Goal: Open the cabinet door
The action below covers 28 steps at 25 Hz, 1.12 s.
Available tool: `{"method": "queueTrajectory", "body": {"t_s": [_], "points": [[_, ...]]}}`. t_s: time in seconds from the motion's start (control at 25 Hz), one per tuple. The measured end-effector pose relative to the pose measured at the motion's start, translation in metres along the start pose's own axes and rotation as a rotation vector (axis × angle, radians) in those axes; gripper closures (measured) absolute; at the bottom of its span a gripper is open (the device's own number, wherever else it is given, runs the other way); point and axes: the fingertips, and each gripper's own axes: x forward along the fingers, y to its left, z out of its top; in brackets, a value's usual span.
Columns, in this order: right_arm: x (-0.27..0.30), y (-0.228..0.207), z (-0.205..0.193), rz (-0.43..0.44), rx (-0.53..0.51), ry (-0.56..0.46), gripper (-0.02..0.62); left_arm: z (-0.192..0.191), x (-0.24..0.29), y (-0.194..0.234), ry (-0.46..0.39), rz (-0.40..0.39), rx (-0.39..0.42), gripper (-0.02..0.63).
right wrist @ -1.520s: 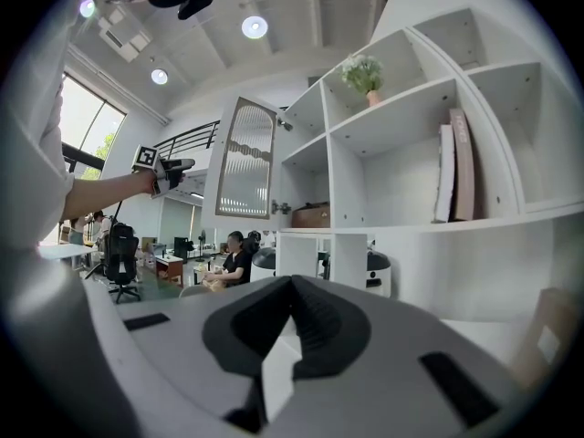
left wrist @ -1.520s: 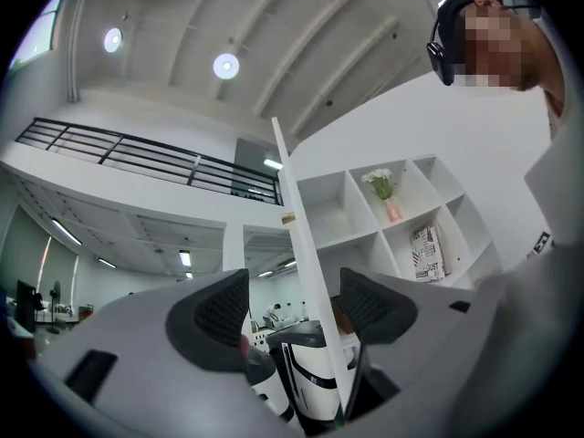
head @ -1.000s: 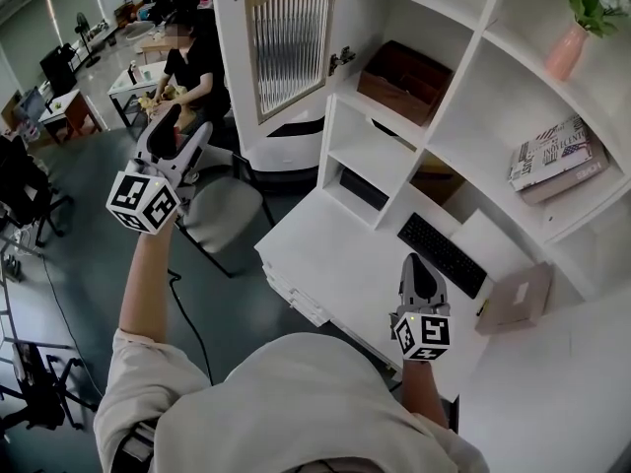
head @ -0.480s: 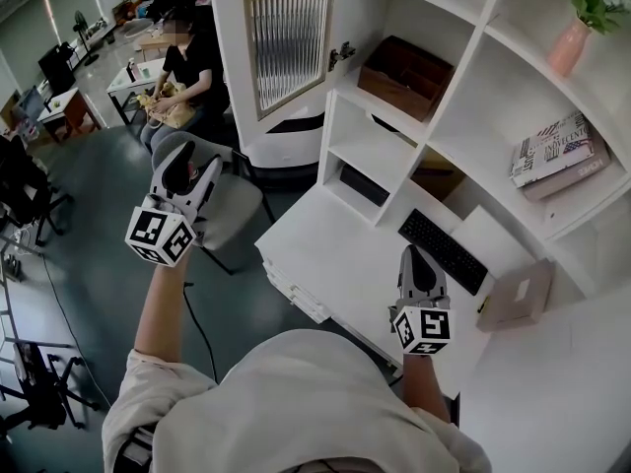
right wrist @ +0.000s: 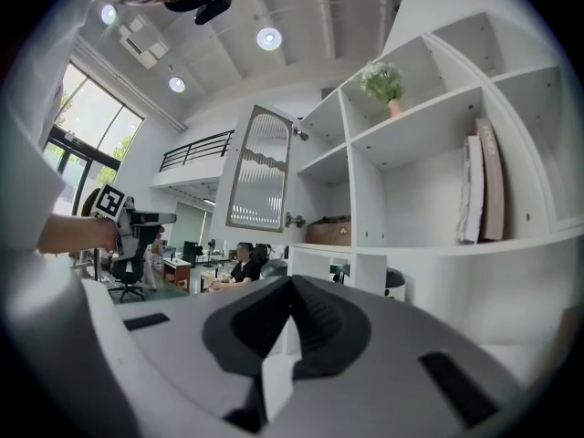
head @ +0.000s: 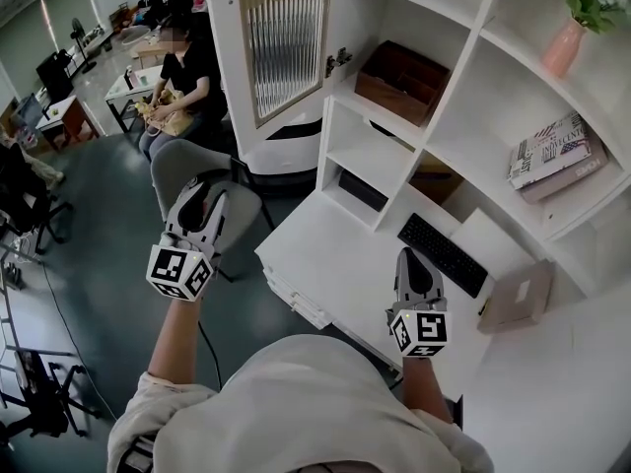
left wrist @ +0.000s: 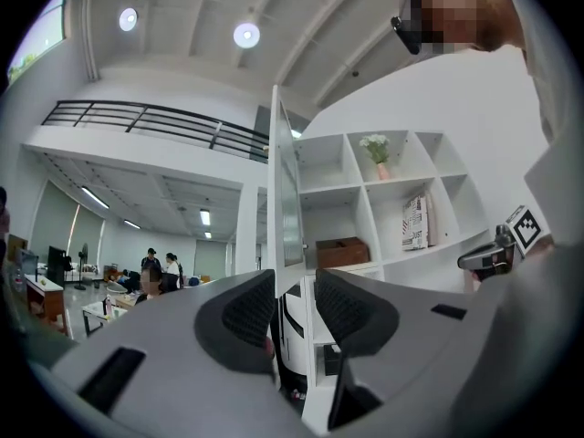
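The left gripper [head: 207, 193], its jaws partway apart and just narrowing with nothing between them, hangs at the end of an outstretched left arm [head: 175, 348] above a grey chair [head: 225, 215], off the left corner of the desk [head: 325, 264]. It points, tilted slightly upward, toward the cabinet door [head: 286, 37], which stands swung out from the top left of a white shelf unit [head: 473, 62], well apart from both tools. In the left gripper view the door's thin edge lines up with the gap between the jaws, far behind them.

The right gripper [head: 412, 257], jaws together and empty, is held level over the desk on a bent right forearm [head: 422, 392], aimed at the shelves.

Inside the shelf unit, one brown wooden box [head: 404, 79] sits in the compartment just beside the door's hinge; what it holds cannot be made out. One pink vase [head: 567, 47] with pale flowers occupies the top right compartment. Two books [head: 557, 158] stand side by side in the compartment below it. One black keyboard [head: 441, 254] lies on the desk at the foot of the shelves, just beyond the right gripper.
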Motion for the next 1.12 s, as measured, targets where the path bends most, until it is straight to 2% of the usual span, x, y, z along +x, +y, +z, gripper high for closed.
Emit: {"method": "queueTrajectory", "body": {"t_s": [0.16, 0.52, 1.12], "points": [[0.002, 0.002, 0.002, 0.001, -0.004, -0.005, 0.592, -0.011, -0.01, -0.011, 0.02, 0.011, 0.004, 0.522], [0.008, 0.002, 0.003, 0.003, -0.012, -0.013, 0.591, -0.039, -0.022, -0.032, 0.073, 0.013, -0.031, 0.601], [0.014, 0.013, 0.011, 0.029, -0.016, -0.034, 0.592, -0.04, -0.026, -0.046, 0.075, -0.008, -0.015, 0.606]]}}
